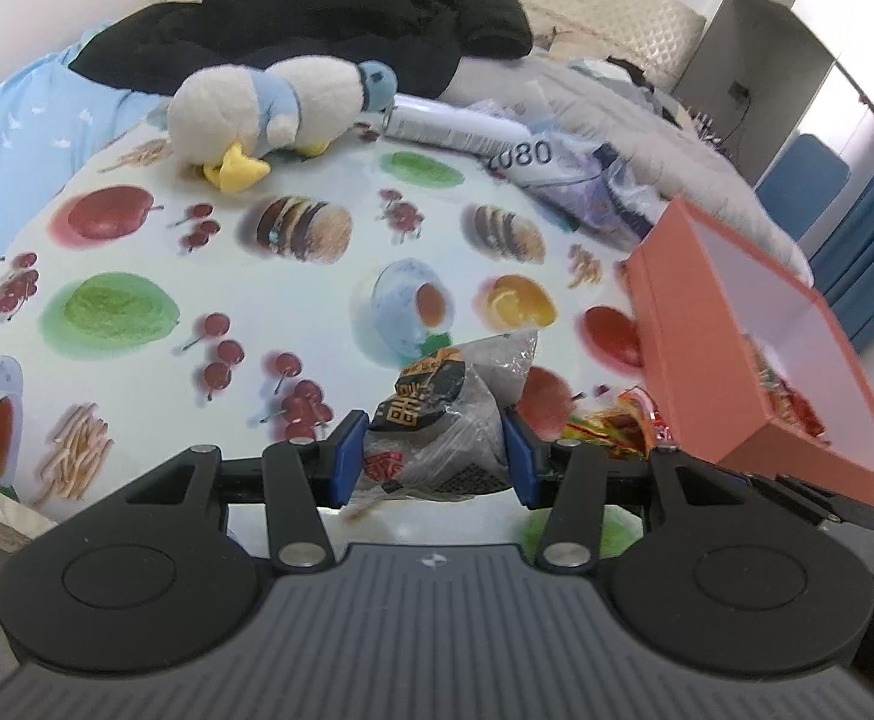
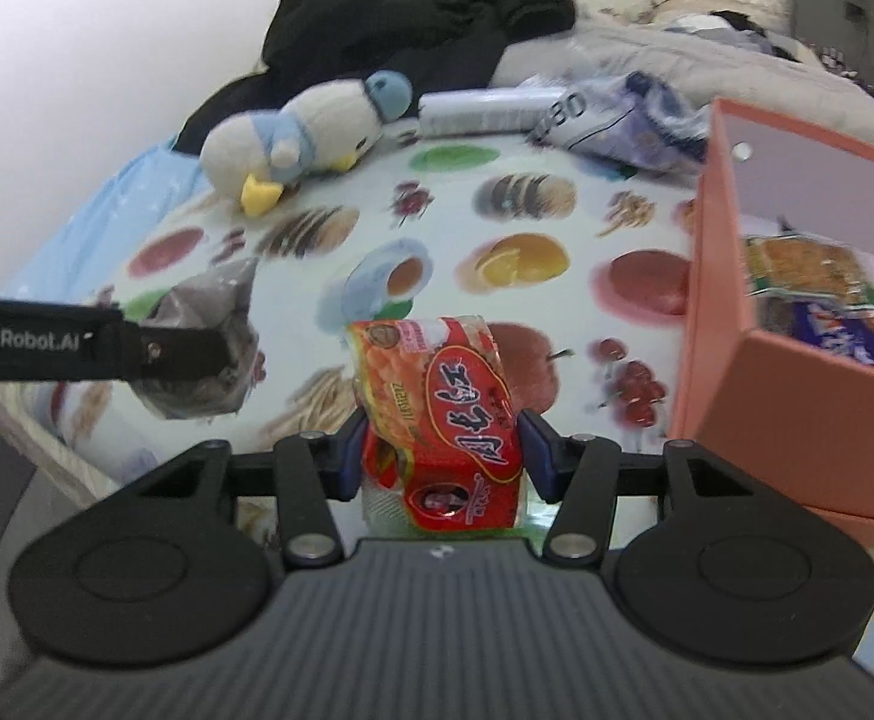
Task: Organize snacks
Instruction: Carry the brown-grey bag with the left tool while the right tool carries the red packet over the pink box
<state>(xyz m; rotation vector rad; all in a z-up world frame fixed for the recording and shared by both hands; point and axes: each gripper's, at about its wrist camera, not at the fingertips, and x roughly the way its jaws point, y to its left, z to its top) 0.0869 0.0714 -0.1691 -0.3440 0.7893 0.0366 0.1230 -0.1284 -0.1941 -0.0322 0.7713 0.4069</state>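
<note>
Snacks are in both grippers at once, above a bed spread with a glossy fruit-and-biscuit printed cloth [image 1: 137, 312]. Furthest left lies a white and pale-blue plush duck [image 1: 281, 114] near the top of the cloth. Next, the left gripper [image 1: 434, 456] is clamped across the lower half of a crinkly grey-and-black plastic snack packet [image 1: 442, 414], its blue pads pinching the film from either side. Beside it the right gripper [image 2: 439, 450] is closed on a shiny red and orange foil snack packet [image 2: 442, 402], gripped likewise across its width. Both packets look light, soft and crushable, with slippery film, so a firm hold on the body, not on the loose sealed edge, seems safest. At far right stands the open salmon-pink cardboard box [image 2: 796, 396], already holding several wrapped snacks, just beside the right gripper.
</note>
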